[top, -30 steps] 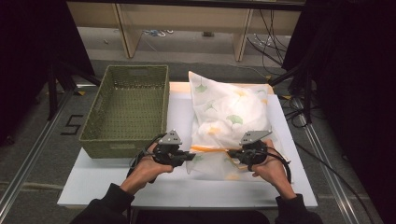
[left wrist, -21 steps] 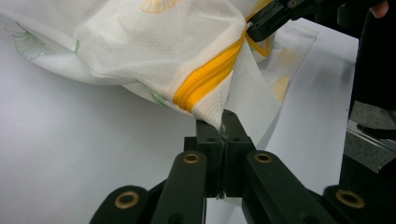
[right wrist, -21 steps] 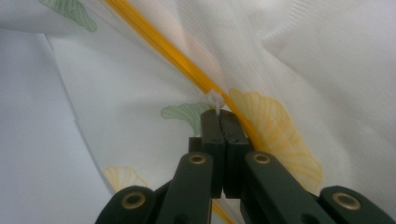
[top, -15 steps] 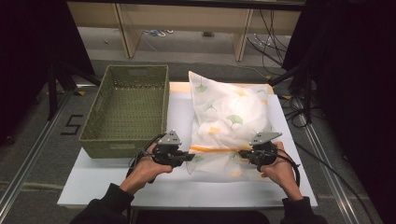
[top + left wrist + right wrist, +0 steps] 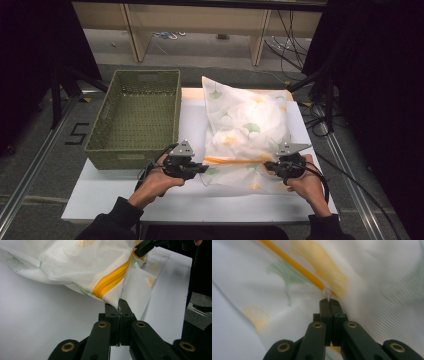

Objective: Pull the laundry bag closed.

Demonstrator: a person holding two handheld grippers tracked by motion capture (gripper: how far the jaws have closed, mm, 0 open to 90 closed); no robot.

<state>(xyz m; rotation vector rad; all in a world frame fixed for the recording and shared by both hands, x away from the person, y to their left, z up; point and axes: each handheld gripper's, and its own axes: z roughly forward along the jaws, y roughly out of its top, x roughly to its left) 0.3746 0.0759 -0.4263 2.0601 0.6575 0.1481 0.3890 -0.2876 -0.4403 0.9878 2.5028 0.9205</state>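
Observation:
A white fabric bag (image 5: 246,125) printed with green and yellow leaves lies on the white table (image 5: 200,200). An orange zipper (image 5: 235,160) runs along its near edge. My left gripper (image 5: 205,168) is shut on the bag's fabric corner (image 5: 113,300) at the zipper's left end, and its jaws (image 5: 120,305) meet on the cloth. My right gripper (image 5: 267,165) is shut on the small white zipper pull (image 5: 327,293) at the right end of the zipper (image 5: 294,265). The right gripper (image 5: 143,246) also appears far off in the left gripper view.
A green woven basket (image 5: 135,115) stands to the left of the bag, close behind my left hand. Black cables trail beside the table's right edge (image 5: 320,125). Wooden shelf legs stand on the floor beyond the table.
My right gripper has slid to the right along the bag's edge with the zipper pull, and the orange zipper line between the grippers has grown longer. The left gripper has stayed put.

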